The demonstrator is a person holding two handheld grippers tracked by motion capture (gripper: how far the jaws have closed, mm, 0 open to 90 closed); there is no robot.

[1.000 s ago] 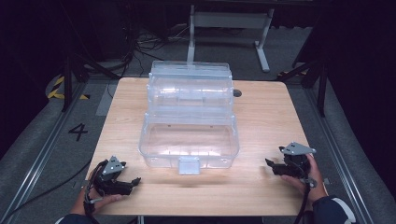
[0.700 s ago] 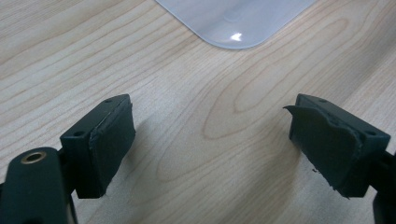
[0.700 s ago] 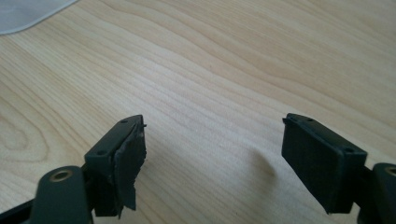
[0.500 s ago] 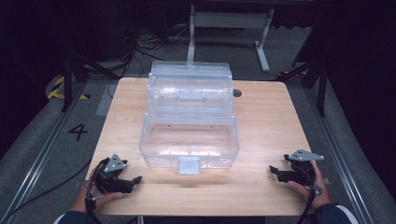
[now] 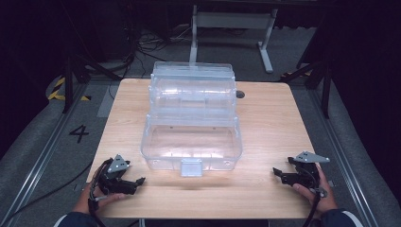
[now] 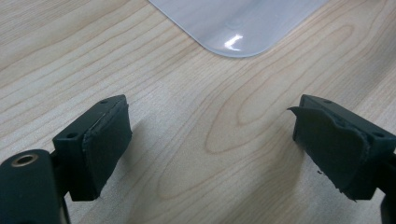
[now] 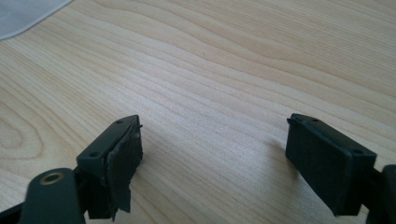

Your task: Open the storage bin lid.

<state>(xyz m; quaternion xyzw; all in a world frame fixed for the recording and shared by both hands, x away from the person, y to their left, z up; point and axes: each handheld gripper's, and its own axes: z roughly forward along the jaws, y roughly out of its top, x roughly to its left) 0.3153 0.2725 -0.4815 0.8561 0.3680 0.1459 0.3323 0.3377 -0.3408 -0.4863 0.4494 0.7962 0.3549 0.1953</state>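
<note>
A clear plastic storage box (image 5: 191, 113) with a front latch (image 5: 190, 167) stands in the middle of the wooden table (image 5: 269, 118). My left gripper (image 5: 136, 182) rests near the front left corner of the table, open, with nothing between its jaws. A rounded corner of the box (image 6: 238, 23) lies just ahead of it, over bare wood (image 6: 187, 121). My right gripper (image 5: 277, 173) sits near the front right corner, open and empty above bare wood (image 7: 215, 107). A sliver of the box (image 7: 18, 14) shows at the upper left of the right gripper view.
A small dark knob (image 5: 240, 94) lies on the table right of the box's lid. Behind the table stands a grey metal frame (image 5: 231, 23). Cables (image 5: 137, 42) run over the dark floor. A floor mark "4" (image 5: 79, 133) sits left of the table.
My right gripper has drawn back toward the table's front edge. The left gripper has shifted only slightly. The box has not moved.
</note>
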